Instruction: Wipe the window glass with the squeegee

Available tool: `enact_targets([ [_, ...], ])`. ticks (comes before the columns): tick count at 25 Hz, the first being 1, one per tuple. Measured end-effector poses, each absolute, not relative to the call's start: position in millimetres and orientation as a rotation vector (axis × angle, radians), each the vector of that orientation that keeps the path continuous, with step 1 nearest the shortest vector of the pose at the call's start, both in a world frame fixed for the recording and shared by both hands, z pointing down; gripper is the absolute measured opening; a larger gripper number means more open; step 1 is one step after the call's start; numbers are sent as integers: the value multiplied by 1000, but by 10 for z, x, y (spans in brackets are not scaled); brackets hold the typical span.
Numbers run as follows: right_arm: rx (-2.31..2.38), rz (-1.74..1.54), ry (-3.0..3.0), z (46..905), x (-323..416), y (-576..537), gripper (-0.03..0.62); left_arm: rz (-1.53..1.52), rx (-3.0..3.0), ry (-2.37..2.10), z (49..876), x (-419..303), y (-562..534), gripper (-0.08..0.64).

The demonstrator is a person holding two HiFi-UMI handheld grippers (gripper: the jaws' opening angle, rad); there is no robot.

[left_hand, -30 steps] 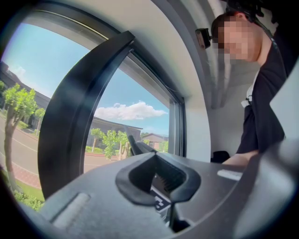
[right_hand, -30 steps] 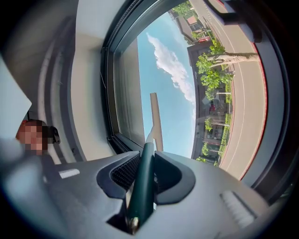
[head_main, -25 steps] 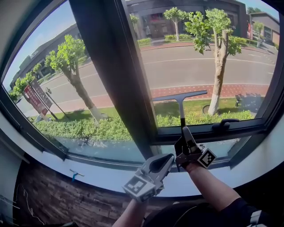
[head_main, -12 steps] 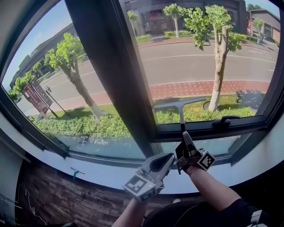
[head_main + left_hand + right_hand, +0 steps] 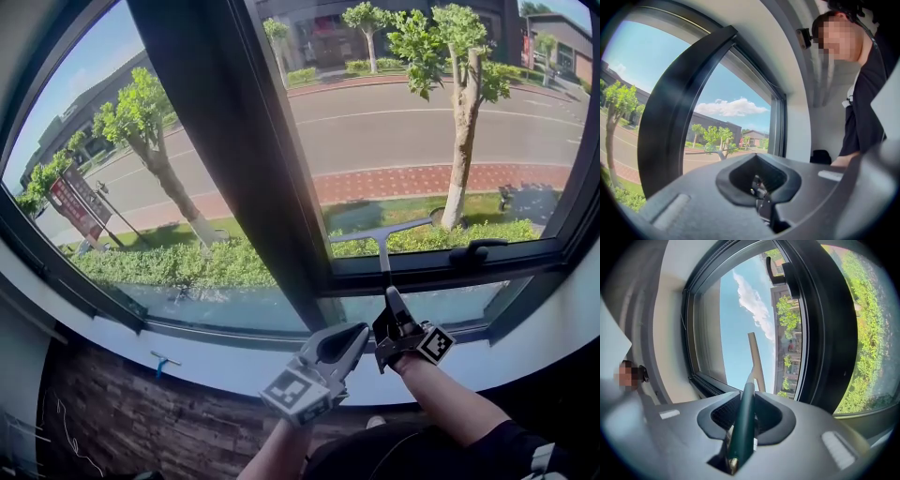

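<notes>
The squeegee [image 5: 382, 246] was pinched by its stem in the right gripper [image 5: 393, 302], its blade set against the window glass [image 5: 394, 141] left of the window handle [image 5: 476, 251]; the left gripper [image 5: 349, 339] was pressed together, empty.

A thick dark mullion [image 5: 234, 169] splits the window glass [image 5: 487, 141] into two panes, and bright daylight comes through. Outside are a road [image 5: 394, 131], trees [image 5: 141, 117] and a hedge [image 5: 169, 267]. A white sill [image 5: 206, 370] runs below, above a dark brick-patterned wall [image 5: 122, 422]. A black handle [image 5: 476, 251] sits on the right sash's bottom rail.
</notes>
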State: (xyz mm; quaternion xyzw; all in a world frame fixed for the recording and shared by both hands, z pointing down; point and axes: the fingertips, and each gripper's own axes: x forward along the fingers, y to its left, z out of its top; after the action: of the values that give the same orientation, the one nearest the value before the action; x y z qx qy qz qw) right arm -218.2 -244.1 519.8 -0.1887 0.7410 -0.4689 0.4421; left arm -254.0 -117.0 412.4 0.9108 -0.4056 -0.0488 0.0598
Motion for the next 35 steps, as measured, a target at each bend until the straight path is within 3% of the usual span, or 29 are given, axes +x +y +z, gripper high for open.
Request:
enact_targets([
  [35, -541, -1333, 1713, 6036, -2192, -2362, 100, -81, 2695, -1235, 4334, -2628, -1142, 3],
])
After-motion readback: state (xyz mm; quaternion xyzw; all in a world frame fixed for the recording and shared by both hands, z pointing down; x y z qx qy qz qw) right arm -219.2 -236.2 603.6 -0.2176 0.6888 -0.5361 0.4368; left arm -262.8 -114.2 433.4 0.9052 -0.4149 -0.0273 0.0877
